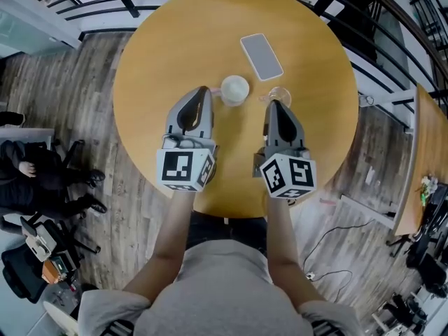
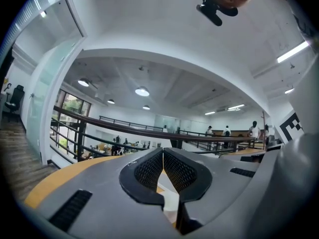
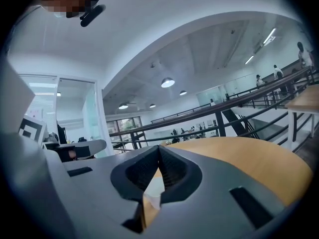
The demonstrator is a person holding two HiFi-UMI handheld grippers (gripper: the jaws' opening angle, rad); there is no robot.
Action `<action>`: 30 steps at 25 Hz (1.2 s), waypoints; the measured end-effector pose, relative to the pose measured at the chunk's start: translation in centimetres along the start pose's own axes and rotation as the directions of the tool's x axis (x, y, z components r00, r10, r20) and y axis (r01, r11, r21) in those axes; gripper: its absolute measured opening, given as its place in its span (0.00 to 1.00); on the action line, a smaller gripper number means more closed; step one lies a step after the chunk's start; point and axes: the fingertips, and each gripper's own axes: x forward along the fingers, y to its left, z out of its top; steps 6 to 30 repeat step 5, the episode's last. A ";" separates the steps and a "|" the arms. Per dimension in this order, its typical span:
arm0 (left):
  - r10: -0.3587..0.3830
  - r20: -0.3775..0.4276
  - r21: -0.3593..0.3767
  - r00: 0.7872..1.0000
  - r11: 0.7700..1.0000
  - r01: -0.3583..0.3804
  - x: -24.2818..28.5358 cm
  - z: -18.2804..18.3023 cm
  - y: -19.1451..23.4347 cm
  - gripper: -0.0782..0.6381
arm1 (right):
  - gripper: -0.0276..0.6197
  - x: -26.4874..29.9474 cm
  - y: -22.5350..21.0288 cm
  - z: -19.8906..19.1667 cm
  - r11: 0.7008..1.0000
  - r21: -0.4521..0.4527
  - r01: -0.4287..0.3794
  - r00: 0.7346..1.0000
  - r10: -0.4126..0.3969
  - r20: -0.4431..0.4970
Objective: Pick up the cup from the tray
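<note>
The round wooden table (image 1: 140,75) fills most of the head view. Above it the left gripper (image 1: 204,91) and the right gripper (image 1: 274,105) are both clenched: in each gripper view the ribbed pads meet at the tips and nothing is between them. The flat white tray (image 1: 261,56) lies on the far side and is empty. The small white cup (image 1: 234,89) stands on the bare wood just beside the tray, between the two grippers and nearer to the left one. A clear glass (image 1: 281,94) stands at the right gripper's tip. The cup seems light and stiff, with a smooth wall that may slip. I would open the jaws and pinch its rim, one pad inside.
</note>
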 end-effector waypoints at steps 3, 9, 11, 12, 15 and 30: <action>0.001 -0.007 0.029 1.000 1.000 -0.001 0.1 0.2 -0.4 0.12 | 0.05 0.0 -0.1 0.0 1.000 -0.006 0.009 1.000 -0.009 -0.008; 0.002 -0.013 0.041 1.000 0.999 -0.001 0.0 0.2 -0.6 0.12 | 0.05 0.0 -0.1 0.0 1.000 -0.009 0.013 1.000 -0.013 -0.014; 0.002 -0.013 0.041 1.000 0.999 -0.001 0.0 0.2 -0.6 0.12 | 0.05 0.0 -0.1 0.0 1.000 -0.009 0.013 1.000 -0.013 -0.014; 0.002 -0.013 0.041 1.000 0.999 -0.001 0.0 0.2 -0.6 0.12 | 0.05 0.0 -0.1 0.0 1.000 -0.009 0.013 1.000 -0.013 -0.014; 0.002 -0.013 0.041 1.000 0.999 -0.001 0.0 0.2 -0.6 0.12 | 0.05 0.0 -0.1 0.0 1.000 -0.009 0.013 1.000 -0.013 -0.014; 0.002 -0.013 0.041 1.000 0.999 -0.001 0.0 0.2 -0.6 0.12 | 0.05 0.0 -0.1 0.0 1.000 -0.009 0.013 1.000 -0.013 -0.014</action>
